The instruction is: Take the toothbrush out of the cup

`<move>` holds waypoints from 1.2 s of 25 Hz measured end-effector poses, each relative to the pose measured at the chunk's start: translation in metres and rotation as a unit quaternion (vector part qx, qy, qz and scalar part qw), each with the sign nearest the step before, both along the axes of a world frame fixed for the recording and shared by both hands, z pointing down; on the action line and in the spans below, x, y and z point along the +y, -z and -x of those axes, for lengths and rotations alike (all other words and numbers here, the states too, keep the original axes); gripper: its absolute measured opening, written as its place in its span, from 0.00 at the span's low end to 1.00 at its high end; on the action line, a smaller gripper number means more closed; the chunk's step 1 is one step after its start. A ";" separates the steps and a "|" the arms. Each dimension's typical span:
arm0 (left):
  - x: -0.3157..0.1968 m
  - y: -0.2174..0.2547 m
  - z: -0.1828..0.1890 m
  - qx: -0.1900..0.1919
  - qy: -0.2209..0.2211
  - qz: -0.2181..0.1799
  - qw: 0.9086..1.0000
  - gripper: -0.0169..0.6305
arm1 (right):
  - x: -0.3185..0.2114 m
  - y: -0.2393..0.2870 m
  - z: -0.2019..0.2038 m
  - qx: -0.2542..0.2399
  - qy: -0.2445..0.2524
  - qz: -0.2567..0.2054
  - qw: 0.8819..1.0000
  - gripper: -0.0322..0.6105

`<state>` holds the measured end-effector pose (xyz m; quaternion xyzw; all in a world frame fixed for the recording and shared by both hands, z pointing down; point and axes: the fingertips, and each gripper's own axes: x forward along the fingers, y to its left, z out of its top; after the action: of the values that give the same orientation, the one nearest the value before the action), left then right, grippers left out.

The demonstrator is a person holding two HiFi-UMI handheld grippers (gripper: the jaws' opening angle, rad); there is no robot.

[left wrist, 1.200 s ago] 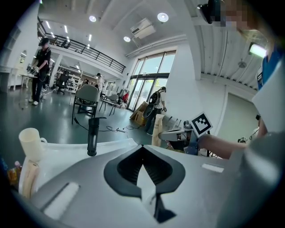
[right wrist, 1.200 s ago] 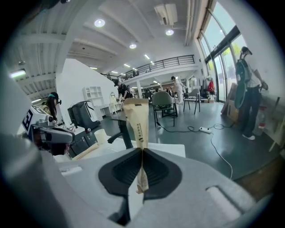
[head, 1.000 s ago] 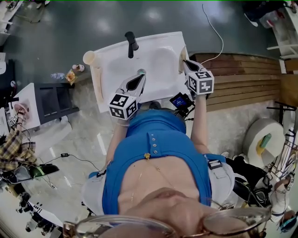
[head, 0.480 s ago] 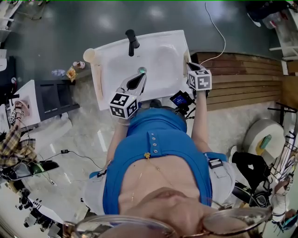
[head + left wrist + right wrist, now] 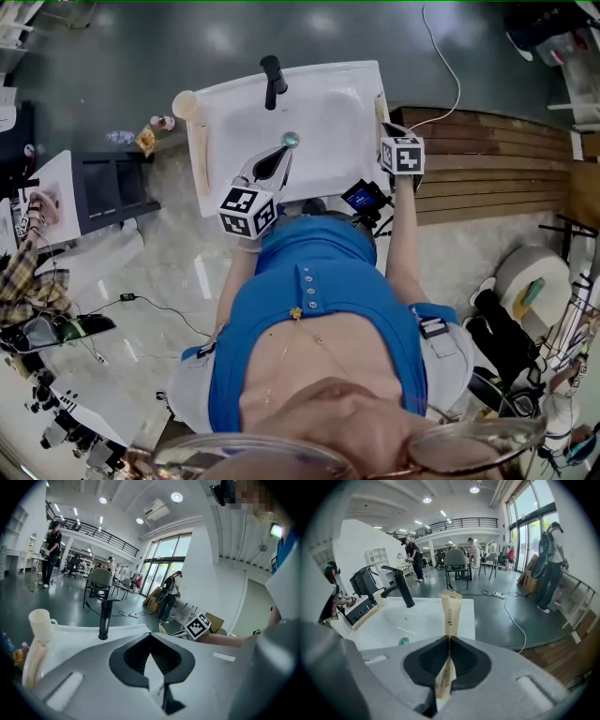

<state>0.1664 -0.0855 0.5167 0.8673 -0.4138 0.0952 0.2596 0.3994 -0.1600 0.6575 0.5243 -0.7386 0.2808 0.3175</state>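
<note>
Dropped right gripper (image 5: 449, 638) lower beside the right rim of the sink (image 5: 225, 112), clamped on the tan paper-sleeved toothbrush (image 5: 451, 611), sleeve hiding the brush itself, well away from the cup (image 5: 185, 104) at the sink's back-left corner; kept left gripper (image 5: 150, 635) pinched shut, empty.

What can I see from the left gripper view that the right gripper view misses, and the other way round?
Only the left gripper view: the left gripper, shut and empty, and the other gripper's marker cube. Only the right gripper view: the right gripper clamped on a paper-wrapped toothbrush, plus the drain. Both: the black faucet and the white sink.
</note>
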 end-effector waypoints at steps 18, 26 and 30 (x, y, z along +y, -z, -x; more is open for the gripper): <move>-0.001 0.000 0.023 0.004 0.032 0.005 0.999 0.03 | -0.004 -0.040 -0.011 0.071 -0.009 0.041 0.997 0.07; -0.004 -0.002 0.023 0.006 0.029 0.007 1.000 0.03 | -0.002 -0.048 -0.013 0.099 -0.011 0.045 0.994 0.11; -0.004 -0.004 0.021 0.006 0.025 0.007 1.000 0.03 | -0.001 -0.050 -0.012 0.093 -0.007 0.042 0.995 0.13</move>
<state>0.1459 -0.0891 0.5206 0.8554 -0.4334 0.0859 0.2703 0.4113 -0.1611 0.7072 0.5392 -0.6898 0.2641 0.4046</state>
